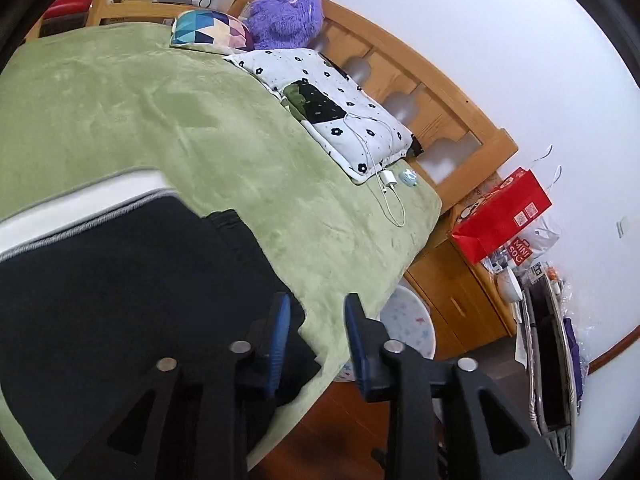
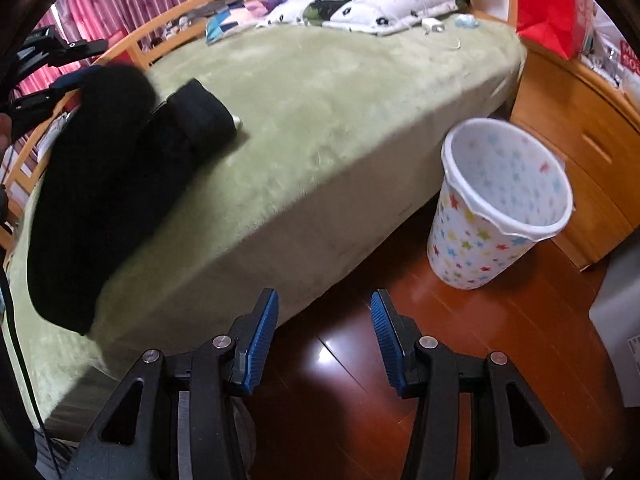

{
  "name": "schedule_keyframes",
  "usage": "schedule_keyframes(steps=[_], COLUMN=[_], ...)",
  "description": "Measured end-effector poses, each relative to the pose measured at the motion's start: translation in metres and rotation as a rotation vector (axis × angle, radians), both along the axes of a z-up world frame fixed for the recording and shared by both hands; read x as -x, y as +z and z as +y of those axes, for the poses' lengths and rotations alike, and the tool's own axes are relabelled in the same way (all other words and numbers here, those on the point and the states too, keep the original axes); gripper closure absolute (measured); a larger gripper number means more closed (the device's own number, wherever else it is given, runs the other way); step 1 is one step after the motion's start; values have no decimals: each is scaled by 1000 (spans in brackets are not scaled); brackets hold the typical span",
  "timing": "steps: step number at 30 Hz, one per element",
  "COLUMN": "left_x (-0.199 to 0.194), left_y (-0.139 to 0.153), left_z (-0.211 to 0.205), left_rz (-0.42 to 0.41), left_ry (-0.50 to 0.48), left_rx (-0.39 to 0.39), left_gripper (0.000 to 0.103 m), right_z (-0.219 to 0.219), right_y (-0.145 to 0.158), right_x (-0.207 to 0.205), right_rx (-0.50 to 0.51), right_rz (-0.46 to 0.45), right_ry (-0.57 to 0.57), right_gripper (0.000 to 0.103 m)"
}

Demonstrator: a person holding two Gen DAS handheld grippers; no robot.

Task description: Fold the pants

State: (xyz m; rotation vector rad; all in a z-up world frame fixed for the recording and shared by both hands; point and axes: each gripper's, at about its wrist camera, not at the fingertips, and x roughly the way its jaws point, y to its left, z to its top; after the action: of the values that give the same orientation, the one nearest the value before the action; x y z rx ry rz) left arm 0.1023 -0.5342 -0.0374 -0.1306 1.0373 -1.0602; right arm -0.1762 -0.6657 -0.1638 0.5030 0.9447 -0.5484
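Note:
Black pants [image 1: 132, 280] lie on the green bed cover [image 1: 160, 112], partly folded, with a grey and white waistband at the left. In the right wrist view the pants [image 2: 112, 184] hang over the bed's near left edge. My left gripper [image 1: 318, 336] is open and empty over the pants' corner at the bed edge. My right gripper [image 2: 324, 338] is open and empty over the wooden floor, off the bed, to the right of the pants. The left gripper [image 2: 52, 64] also shows at the upper left above the pants.
A star-patterned wastebasket [image 2: 500, 208] stands on the floor beside the bed. A flowered pillow [image 1: 332, 108], charger with cable [image 1: 388, 180], purple plush [image 1: 286, 16] and colourful cushion [image 1: 212, 30] sit at the headboard. A wooden nightstand [image 1: 460, 292] holds a red bag [image 1: 504, 216].

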Motion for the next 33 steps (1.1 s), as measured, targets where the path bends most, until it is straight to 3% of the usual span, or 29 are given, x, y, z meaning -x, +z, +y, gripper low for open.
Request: schedule_keyframes(steps=[2, 5, 9, 13, 16, 18, 20, 21, 23, 24, 26, 29, 31, 33], left_x=[2, -6, -23, -25, -20, -16, -14, -14, -12, -11, -9, -8, -7, -5], left_y=[2, 7, -2, -33, -60, -78, -94, -100, -104, -103, -99, -97, -102, -106], left_z=[21, 65, 134, 192, 226, 243, 254, 257, 258, 258, 257, 250, 246, 237], left_rz=[-58, -144, -199, -125, -41, 2, 64, 100, 141, 145, 145, 159, 182, 195], left_ry=[17, 76, 231, 296, 317, 342, 345, 336, 332, 330, 313, 292, 274, 251], left_rx=[-21, -50, -173, -249, -283, -303, -281, -265, -223, -204, -158, -98, -80, -77], left_gripper=[44, 37, 34, 34, 34, 34, 34, 34, 34, 34, 34, 34, 34, 34], right_z=[0, 5, 12, 14, 4, 1, 1, 4, 4, 2, -4, -7, -8, -1], right_y=[4, 19, 46, 54, 30, 13, 2, 5, 25, 35, 54, 37, 9, 2], right_x=[-16, -45, -94, -144, -171, -180, -184, -183, -172, -166, -154, -165, -174, -168], right_rx=[11, 29, 47, 67, -33, -42, -60, -44, -7, -6, 5, 48, 20, 38], right_rz=[-25, -84, -213, -278, -210, -135, -111, -123, -203, -255, -324, -220, -126, -138], right_ry=[32, 93, 197, 250, 228, 202, 218, 221, 229, 226, 208, 178, 181, 189], right_gripper=[55, 55, 53, 39, 39, 42, 53, 66, 81, 83, 83, 80, 62, 54])
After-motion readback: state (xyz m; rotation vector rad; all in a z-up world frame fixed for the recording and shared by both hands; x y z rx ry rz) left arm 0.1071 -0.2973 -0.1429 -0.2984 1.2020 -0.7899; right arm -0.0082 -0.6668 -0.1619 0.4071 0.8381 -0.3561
